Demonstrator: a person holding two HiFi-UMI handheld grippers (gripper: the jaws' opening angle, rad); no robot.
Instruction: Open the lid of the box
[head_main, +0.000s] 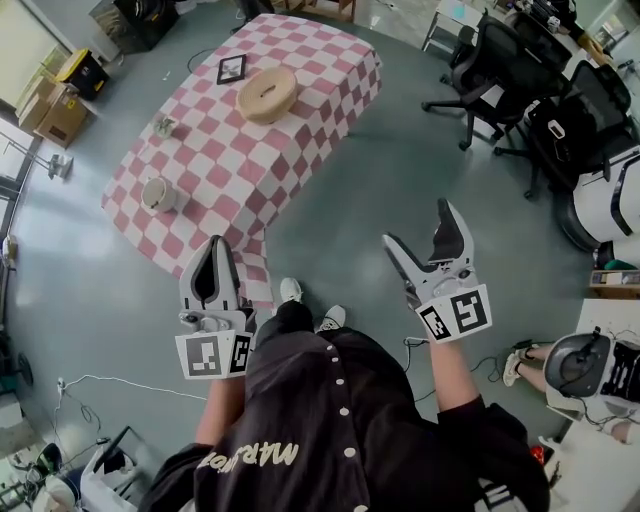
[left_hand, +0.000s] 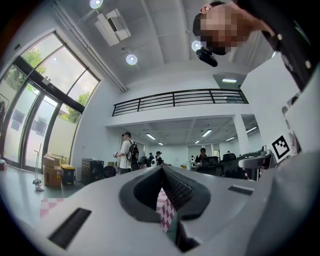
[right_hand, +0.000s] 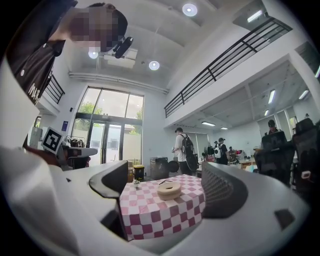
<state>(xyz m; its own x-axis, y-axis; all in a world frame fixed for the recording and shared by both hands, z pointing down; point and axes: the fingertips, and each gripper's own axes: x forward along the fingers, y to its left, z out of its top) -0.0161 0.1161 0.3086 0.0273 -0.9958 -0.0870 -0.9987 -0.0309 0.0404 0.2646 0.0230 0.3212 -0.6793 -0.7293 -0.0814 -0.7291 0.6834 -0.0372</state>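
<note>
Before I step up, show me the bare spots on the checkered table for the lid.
Widest: the end of the table beyond the round box, toward the office chair. Second: mid-table, between box, ornament and small pot. Crowded where the black frame sits beside the box.

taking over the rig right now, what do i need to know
Left gripper: jaws together, empty, held low in front of the person.
Right gripper: jaws apart, empty.
Round tan box: on the checkered table, lid looks on, well away from both grippers.
Done: nothing yet.
Left: step up to the table, grip the lid, lift it off.
</note>
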